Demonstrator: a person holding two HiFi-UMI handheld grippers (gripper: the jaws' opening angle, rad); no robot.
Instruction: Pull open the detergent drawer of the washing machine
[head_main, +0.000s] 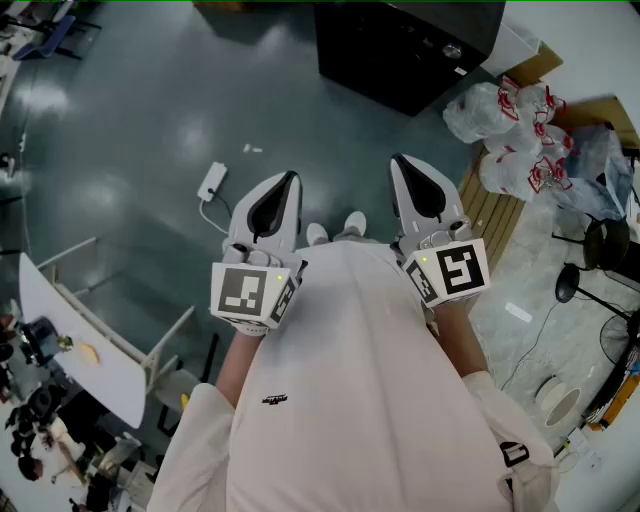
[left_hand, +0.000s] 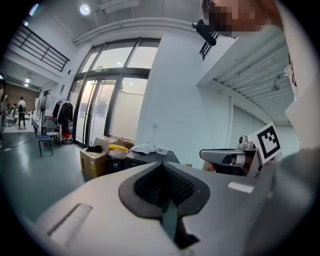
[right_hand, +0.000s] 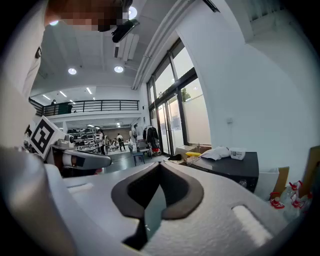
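head view: left gripper (head_main: 286, 184), right gripper (head_main: 401, 165) closed

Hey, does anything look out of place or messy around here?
A white power adapter lies loose on the open floor, its cable trailing. Filled plastic bags are heaped on the right beside the black appliance. Nothing looks spilled or broken.

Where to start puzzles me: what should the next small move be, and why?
Probably step toward the black machine ahead: the left gripper and right gripper are both shut, empty, held by the body, well short of it.
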